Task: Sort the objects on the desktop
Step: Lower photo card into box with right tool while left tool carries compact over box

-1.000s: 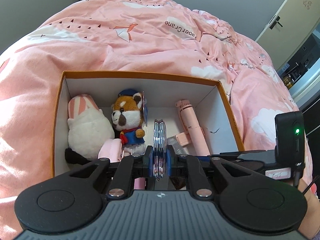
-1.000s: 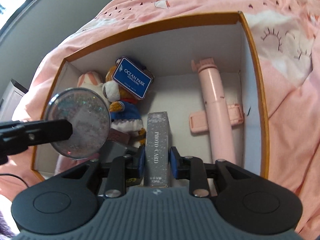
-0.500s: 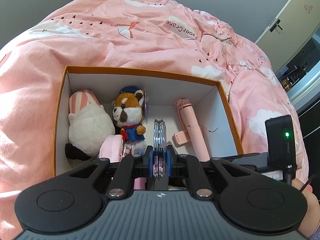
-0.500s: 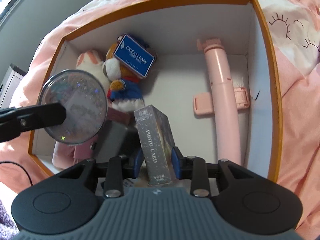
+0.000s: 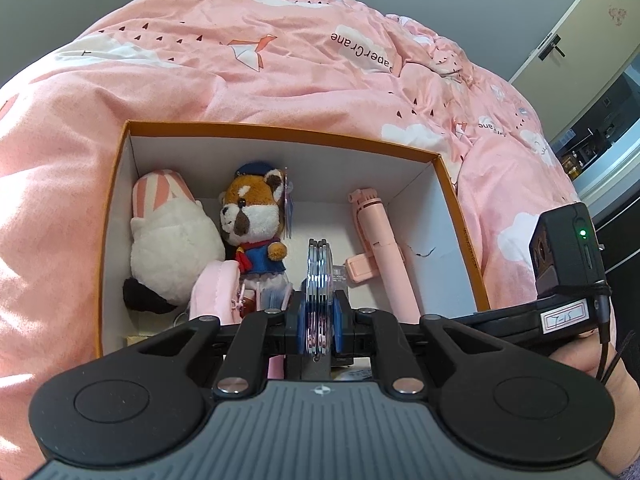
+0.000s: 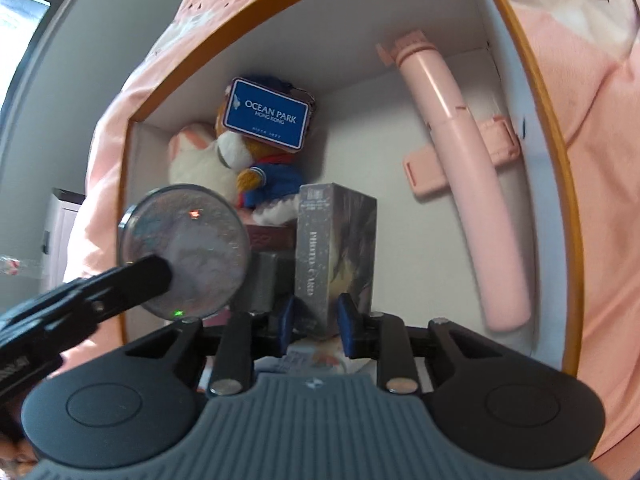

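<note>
Over the box (image 5: 276, 136), left jaws clamp discs (image 5: 319, 280), right jaws closing on card pack (image 6: 335, 256).

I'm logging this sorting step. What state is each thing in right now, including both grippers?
Left gripper: shut on the disc.
Disc: held on edge above the box.
Right gripper: jaws just closing, card box between them.
Card box: upright, over the box's near end.
Box: open, on the pink bedding.
Selfie stick: folded, lying by the right wall.
Fox plush: propped up, tag attached.
White plush: lying by the left wall.
</note>
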Motion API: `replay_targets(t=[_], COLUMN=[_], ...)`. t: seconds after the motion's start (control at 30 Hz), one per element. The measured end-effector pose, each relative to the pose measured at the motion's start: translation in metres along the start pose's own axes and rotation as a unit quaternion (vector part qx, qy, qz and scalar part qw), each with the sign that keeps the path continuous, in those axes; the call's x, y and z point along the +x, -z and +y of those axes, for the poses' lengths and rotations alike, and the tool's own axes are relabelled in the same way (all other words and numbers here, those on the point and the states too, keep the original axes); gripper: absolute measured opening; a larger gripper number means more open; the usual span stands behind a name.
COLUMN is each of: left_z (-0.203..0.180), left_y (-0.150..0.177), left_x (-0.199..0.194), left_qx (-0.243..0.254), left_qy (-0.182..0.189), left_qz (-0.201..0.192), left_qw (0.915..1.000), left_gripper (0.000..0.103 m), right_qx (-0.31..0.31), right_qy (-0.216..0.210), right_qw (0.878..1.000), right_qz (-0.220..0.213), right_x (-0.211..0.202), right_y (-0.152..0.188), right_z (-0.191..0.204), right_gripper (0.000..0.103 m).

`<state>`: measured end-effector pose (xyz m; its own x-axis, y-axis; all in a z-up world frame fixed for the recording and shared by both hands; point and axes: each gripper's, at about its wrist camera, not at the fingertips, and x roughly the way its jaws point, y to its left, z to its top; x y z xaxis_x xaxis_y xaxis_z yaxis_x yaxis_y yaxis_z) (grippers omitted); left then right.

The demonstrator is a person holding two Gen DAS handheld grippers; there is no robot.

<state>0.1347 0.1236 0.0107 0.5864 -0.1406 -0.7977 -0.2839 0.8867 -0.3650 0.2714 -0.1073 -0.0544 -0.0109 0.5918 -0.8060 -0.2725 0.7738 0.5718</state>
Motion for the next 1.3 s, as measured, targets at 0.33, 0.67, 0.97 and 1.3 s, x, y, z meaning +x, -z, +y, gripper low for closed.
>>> replay_targets(t=[0.33,0.67,0.97,1.3], left_z=[-0.006,0.004,0.023,0.036], left_y=[0.000,-0.007,-0.001,0.014], left_x=[-0.002,-0.020,-0.038,-0.040], left_qx=[0.001,0.009,0.026,0.022], left_qy=[0.009,-0.018,-0.100,-0.138], left_qz=[-0.004,-0.026,-0.014,-0.007], left_qw=[1.0000,0.9995,0.9946,0.9902], left_gripper=[0.015,0.015,0.015,0.015], right_qx=[-0.046,-0.140,-0.161,-0.167], right_qy=[0.001,0.066,0.062,0.059], right_qw=[0.999,0.976,0.971,0.971], right_qz=[-0.030,-0.154,-0.164,-0.161], right_x=[-0.005,-0.065,-0.065,-0.059], right_y=[0.008,0.035,0.057,0.066], right_z=[0.008,0.012,0.014,0.021], right_gripper=[0.027,0.030,0.031,0.031])
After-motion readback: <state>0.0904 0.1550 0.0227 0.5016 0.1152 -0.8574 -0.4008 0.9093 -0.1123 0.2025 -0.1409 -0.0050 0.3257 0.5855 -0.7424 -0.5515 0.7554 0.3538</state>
